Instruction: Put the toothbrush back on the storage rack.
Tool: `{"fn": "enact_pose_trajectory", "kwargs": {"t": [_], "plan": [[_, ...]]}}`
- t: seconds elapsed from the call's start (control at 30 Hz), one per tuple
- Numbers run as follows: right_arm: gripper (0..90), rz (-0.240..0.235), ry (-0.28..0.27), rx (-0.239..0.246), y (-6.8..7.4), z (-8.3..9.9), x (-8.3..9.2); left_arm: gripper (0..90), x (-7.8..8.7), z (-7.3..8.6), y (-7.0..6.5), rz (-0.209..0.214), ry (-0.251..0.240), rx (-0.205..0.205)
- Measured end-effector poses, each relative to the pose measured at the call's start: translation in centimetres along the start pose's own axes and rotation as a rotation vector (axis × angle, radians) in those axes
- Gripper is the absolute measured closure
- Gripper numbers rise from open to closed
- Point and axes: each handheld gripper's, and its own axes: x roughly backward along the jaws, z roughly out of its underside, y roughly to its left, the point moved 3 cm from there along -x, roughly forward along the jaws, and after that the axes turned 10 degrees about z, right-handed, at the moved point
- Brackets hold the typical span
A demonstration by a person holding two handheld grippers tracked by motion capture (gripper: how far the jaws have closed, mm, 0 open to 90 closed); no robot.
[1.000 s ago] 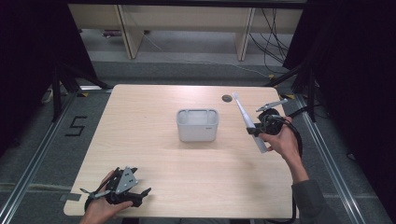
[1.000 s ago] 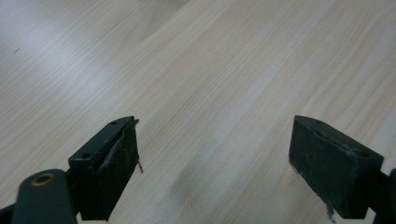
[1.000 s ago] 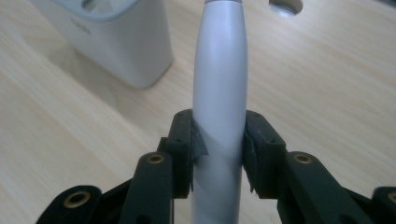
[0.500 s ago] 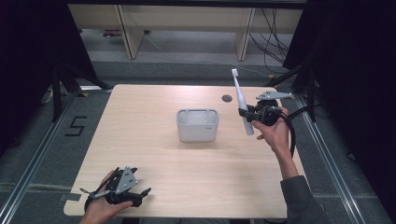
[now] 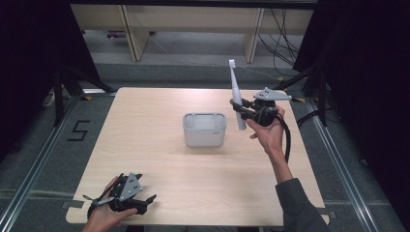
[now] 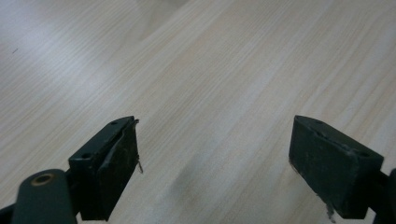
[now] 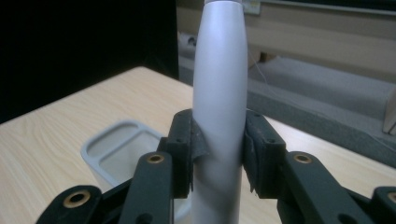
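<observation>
A grey electric toothbrush (image 5: 236, 96) stands nearly upright in the air, right of a white two-compartment holder (image 5: 204, 129) at the table's middle. My right gripper (image 5: 240, 107) is shut on the toothbrush's handle (image 7: 219, 102), with the holder (image 7: 122, 149) below and to its left in the right gripper view. My left gripper (image 5: 146, 201) rests at the table's near left corner, open, with bare wood between its jaws (image 6: 215, 158).
The light wooden table (image 5: 145, 121) has free room around the holder. Black curtains flank both sides. Beyond the far edge lie a grey floor, wooden shelving legs (image 5: 130, 34) and loose cables (image 5: 285, 38).
My right gripper has lifted the toothbrush and swung it from a slant to nearly upright, moving a little toward the holder. The left gripper has stayed put.
</observation>
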Motion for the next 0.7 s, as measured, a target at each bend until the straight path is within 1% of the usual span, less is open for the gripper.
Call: {"fn": "enact_pose_trajectory", "kwargs": {"t": [0.03,0.07,0.1,0.13,0.2,0.23,0.27,0.3,0.33,0.37,0.4,0.43,0.47,0.5,0.57,0.6,0.63,0.67,0.7], "plan": [[66.7,0.002,-0.022,0.005,0.2,-0.3,-0.1,15.3,0.0,0.0,0.0,0.001,-0.005,-0.005],[66.7,-0.013,-0.029,0.000,0.4,-0.5,-0.2,15.2,0.1,-0.1,0.0,0.010,-0.001,-0.009],[66.7,-0.013,-0.028,-0.010,0.7,-0.7,-0.3,15.3,0.1,-0.1,0.0,0.012,-0.001,-0.008],[66.7,-0.011,-0.045,-0.004,0.9,-0.9,-0.4,15.3,0.0,-0.1,0.0,0.009,-0.006,-0.004],[66.7,-0.023,-0.056,0.010,1.2,-1.2,-0.8,15.3,0.0,-0.1,0.0,0.007,-0.008,-0.003],[66.7,-0.032,-0.058,0.000,1.6,-1.3,-0.9,15.2,0.0,-0.1,0.0,0.008,-0.007,-0.003],[66.7,-0.032,-0.070,0.007,1.8,-1.4,-1.2,15.2,0.0,-0.1,0.0,0.009,-0.008,-0.002],[66.7,-0.037,-0.065,-0.002,2.0,-1.4,-1.2,15.2,0.1,-0.1,0.0,0.013,-0.004,-0.005],[66.7,-0.044,-0.073,0.000,2.3,-1.5,-1.5,15.2,0.2,-0.1,0.0,0.014,0.001,-0.010],[66.7,-0.040,-0.084,0.006,2.4,-1.6,-1.7,15.3,0.2,-0.1,0.0,0.018,0.001,-0.009],[66.7,-0.056,-0.081,0.000,2.6,-1.6,-1.9,15.3,0.1,-0.1,0.0,0.017,-0.002,-0.005],[66.7,-0.050,-0.091,0.007,2.6,-1.7,-2.1,15.2,0.1,-0.1,0.0,0.008,-0.007,-0.005],[66.7,-0.064,-0.069,-0.014,3.0,-1.6,-2.2,15.2,0.1,-0.1,0.0,0.013,-0.005,-0.005],[66.7,-0.061,-0.099,0.002,3.1,-1.7,-2.6,15.3,0.2,-0.1,0.0,0.018,0.002,-0.011],[66.7,-0.058,-0.105,-0.006,3.3,-1.7,-2.8,15.3,0.1,-0.1,0.0,0.015,-0.006,-0.005],[66.7,-0.076,-0.088,-0.021,3.5,-1.6,-2.9,15.3,0.2,-0.1,0.0,0.015,-0.004,-0.008],[66.7,-0.071,-0.092,-0.017,3.6,-1.6,-3.1,15.3,0.2,-0.1,0.0,0.017,0.000,-0.010],[66.7,-0.075,-0.094,-0.010,3.7,-1.5,-3.3,15.3,0.2,-0.1,0.0,0.018,0.000,-0.011],[66.7,-0.084,-0.085,-0.036,4.0,-1.5,-3.4,15.3,0.2,-0.1,0.0,0.017,-0.002,-0.010]]}}
